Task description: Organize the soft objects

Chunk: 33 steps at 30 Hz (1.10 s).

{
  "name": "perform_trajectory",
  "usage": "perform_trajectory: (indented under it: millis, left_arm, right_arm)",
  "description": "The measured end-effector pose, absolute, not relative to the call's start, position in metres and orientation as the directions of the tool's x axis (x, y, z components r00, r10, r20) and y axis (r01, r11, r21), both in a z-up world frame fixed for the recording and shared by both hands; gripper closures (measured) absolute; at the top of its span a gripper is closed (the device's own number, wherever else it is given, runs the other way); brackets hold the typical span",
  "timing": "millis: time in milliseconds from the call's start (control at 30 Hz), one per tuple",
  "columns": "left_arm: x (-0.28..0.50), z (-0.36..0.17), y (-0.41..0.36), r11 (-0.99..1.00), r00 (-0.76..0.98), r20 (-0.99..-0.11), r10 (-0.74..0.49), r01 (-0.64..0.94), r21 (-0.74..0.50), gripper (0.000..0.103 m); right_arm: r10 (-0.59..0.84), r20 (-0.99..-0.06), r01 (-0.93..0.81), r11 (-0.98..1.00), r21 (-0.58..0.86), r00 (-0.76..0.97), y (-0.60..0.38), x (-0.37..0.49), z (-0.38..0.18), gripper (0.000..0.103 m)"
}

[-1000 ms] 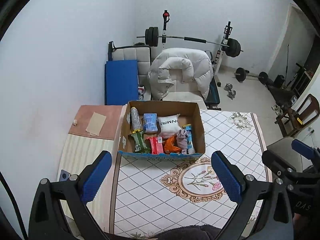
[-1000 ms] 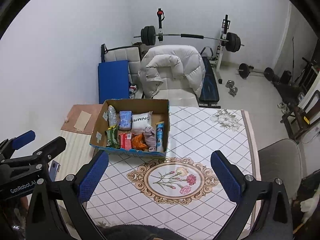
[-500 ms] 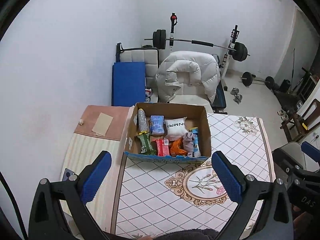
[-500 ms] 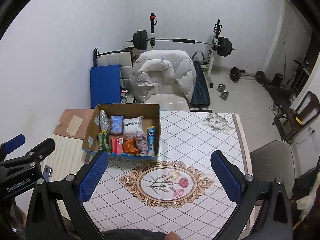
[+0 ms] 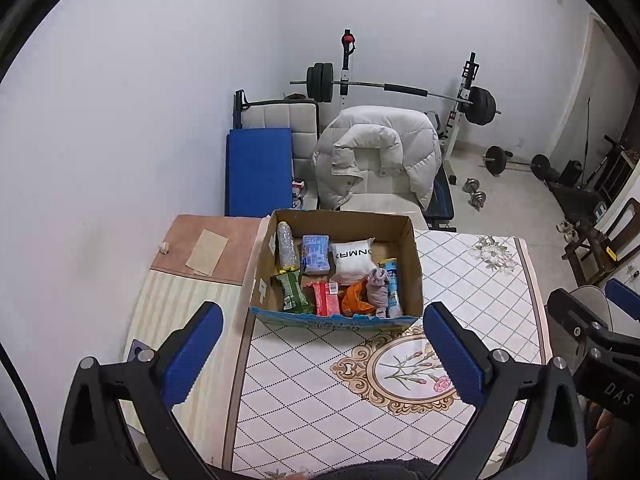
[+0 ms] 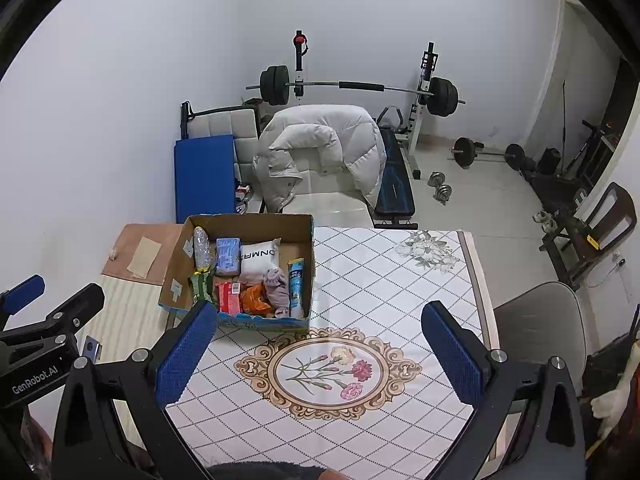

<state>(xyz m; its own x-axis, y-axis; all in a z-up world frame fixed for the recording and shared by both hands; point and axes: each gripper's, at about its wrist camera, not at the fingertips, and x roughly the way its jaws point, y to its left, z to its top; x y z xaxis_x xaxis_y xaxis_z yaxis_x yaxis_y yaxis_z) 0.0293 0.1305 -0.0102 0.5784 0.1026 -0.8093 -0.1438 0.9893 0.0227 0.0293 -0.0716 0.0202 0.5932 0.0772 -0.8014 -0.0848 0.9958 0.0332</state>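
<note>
An open cardboard box (image 5: 414,248) stands on the table's far left part, also in the right wrist view (image 6: 308,240). It holds soft packs: a white pillow pack (image 5: 352,256), a blue pack (image 5: 315,253), a green pack (image 5: 294,290), a red pack (image 5: 326,299), an orange pack (image 5: 354,298), a grey cloth (image 5: 378,288), a clear wrapped roll (image 5: 286,246) and a blue tube (image 5: 392,288). My left gripper (image 5: 320,354) is open and empty, high above the table before the box. My right gripper (image 6: 320,354) is open and empty, to its right.
The table wears a white diamond-pattern cloth with a flower medallion (image 6: 328,368). A striped mat (image 5: 180,312) and a brown board (image 5: 208,244) lie left of the box. Behind the table are a chair with a white puffy jacket (image 5: 376,152), a barbell rack (image 5: 400,92) and a grey chair (image 6: 536,328).
Both grippers have drawn back and shifted a little; the box now sits slightly farther off and more to the right in the left wrist view. Nothing was grasped.
</note>
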Motion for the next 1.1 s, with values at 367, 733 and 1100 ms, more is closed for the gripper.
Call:
perform_trajectory:
  millis: [367,733,1100]
  left_arm:
    - [0.03,-0.0107,0.1305,0.99,0.574,-0.813,0.101,-0.142,0.023,0.0]
    - [0.0312,-0.0105,0.1307,0.99,0.579,-0.809,0.101,-0.14,0.023,0.0]
    - [0.0327,-0.0041,0.1325,0.989,0.589,-0.801,0.107,-0.147,0.024,0.0]
  right_arm:
    - [0.068,-0.803,-0.078,0.997,0.026,0.592,-0.075,0.0309,0.0184,0.0]
    - [0.065,-0.8,-0.081,0.997,0.021,0.596,-0.0781,0.0283,0.017,0.0]
    - [0.062,-0.799,-0.075,0.997,0.021,0.599,-0.0763,0.0279,0.0169,0.0]
